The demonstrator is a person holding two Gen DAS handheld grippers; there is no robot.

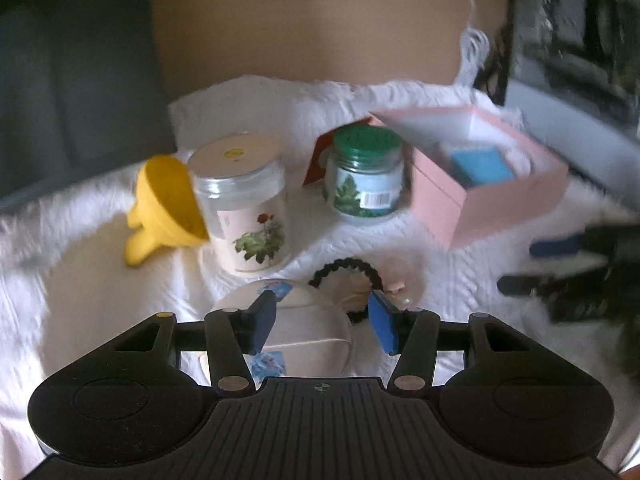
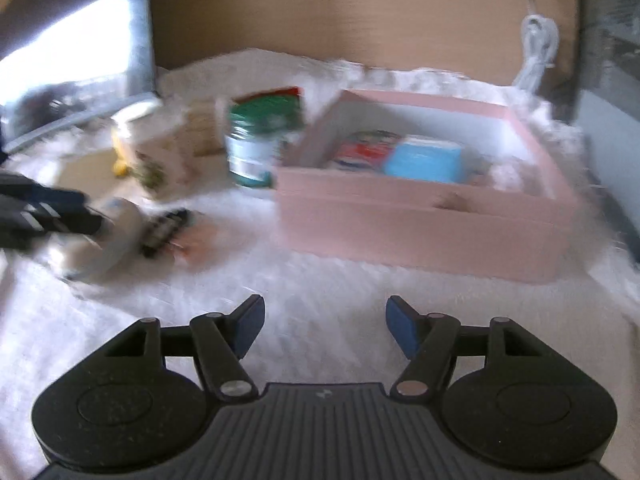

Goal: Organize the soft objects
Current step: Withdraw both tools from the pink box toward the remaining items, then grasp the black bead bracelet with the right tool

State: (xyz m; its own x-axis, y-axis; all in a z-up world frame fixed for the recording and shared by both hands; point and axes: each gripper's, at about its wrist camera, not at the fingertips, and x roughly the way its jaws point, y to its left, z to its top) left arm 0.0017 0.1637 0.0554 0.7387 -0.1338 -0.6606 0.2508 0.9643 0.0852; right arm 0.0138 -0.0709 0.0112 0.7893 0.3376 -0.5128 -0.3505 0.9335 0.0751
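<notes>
A pale, round soft pouch [image 1: 308, 332] lies on the white fluffy blanket [image 1: 80, 280] between the fingers of my left gripper [image 1: 323, 300]. The gripper is open, with a gap showing at its right pad. Just beyond the fingertips lies a black scrunchie [image 1: 344, 270]. The pink box [image 1: 504, 208] stands open at the right and holds a blue soft block [image 1: 480, 164]. In the right wrist view, my right gripper [image 2: 325, 306] hangs open over bare blanket, in front of the pink box [image 2: 420, 224]. My left gripper [image 2: 92, 216] shows at the left by the pouch [image 2: 116, 236].
A floral jar [image 1: 248, 208], a green-lidded jar [image 1: 364, 172] and a yellow funnel [image 1: 160, 204] stand behind the pouch. My right gripper [image 1: 518, 267] reaches in from the right edge. A cardboard wall [image 1: 312, 20] closes the back. A red-and-white item [image 2: 360, 148] also lies in the box.
</notes>
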